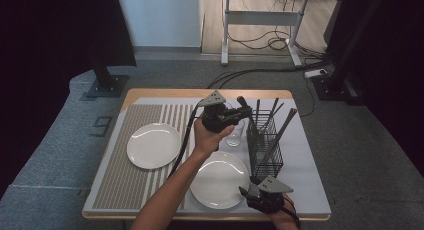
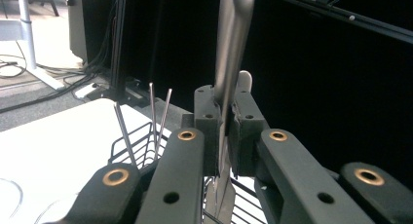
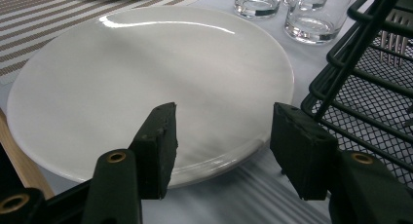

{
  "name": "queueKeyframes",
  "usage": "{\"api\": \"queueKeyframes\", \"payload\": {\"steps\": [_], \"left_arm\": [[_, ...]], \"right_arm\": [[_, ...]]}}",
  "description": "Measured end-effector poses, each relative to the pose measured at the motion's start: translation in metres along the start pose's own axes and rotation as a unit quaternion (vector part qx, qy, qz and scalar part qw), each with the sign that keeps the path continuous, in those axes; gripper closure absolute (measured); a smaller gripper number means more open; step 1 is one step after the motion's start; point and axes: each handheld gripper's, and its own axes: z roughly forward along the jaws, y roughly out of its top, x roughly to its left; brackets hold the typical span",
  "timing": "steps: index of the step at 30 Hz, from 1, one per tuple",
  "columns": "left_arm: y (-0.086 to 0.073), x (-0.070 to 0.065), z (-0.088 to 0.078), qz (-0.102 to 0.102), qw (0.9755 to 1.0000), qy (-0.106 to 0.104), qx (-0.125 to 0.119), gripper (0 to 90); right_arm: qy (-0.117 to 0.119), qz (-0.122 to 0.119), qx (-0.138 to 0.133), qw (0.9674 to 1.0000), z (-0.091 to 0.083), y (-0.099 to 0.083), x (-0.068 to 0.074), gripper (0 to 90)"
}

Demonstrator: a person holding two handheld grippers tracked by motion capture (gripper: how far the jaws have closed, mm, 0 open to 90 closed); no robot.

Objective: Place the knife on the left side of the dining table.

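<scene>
The right gripper [image 3: 221, 151] sits low at the near edge of the surface [image 1: 310, 190]. Its jaws stand partly open with nothing between them, and the rim of the near white plate [image 3: 146, 83] lies just ahead of the gap. The black wire cutlery basket [image 3: 370, 87] is close beside the right-hand jaw, and two drinking glasses [image 3: 311, 19] stand beyond the plate.

Farther off, the left gripper [image 2: 224, 131] is raised over the basket [image 2: 131, 146]. Its jaws are closed tight on a flat piece of metal cutlery [image 2: 231, 39], clamped between the two pads. The handle rises straight up past the jaws, and the other end hangs below them toward the basket mesh. I cannot tell which kind of utensil it is. More thin metal handles [image 2: 158, 112] stand in the basket to the left of the jaws.

I judge the cutlery to be light, stiff and not fragile, but smooth and polished, so it may slip or swing between the pads. The jaws press on its flat faces near mid-length, which looks like the right spot, since it limits pivoting. Lifting it straight along its length should keep the lower end from catching on the wire.

In the high view, a second white plate [image 1: 153, 145] lies on the striped mat [image 1: 120, 170], well apart from both pairs of jaws.
</scene>
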Motion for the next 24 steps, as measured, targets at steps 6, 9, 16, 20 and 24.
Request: {"api": "queueKeyframes", "payload": {"steps": [6,9,16,20,24], "left_arm": [[0.001,0.0,-0.006,0.0,1.0,0.001,-0.007,84.1],[0.002,0.001,-0.009,0.0,1.0,0.001,-0.009,84.1],[0.005,0.003,-0.017,-0.005,0.9997,0.003,-0.022,84.1],[0.007,0.005,-0.023,-0.008,0.9995,0.002,-0.029,84.1],[0.009,0.007,-0.029,-0.011,0.9993,0.003,-0.037,84.1]], "right_arm": [[0.0,0.001,-0.001,1.0,0.0,0.0,0.0,43.3],[-0.001,0.0,0.0,1.0,0.0,0.0,0.0,43.3],[-0.001,0.001,0.002,1.0,0.0,0.0,0.001,43.3],[-0.002,0.001,0.003,1.0,0.0,0.0,0.001,43.3],[-0.002,0.001,0.003,1.0,0.0,0.0,0.001,43.3]]}}
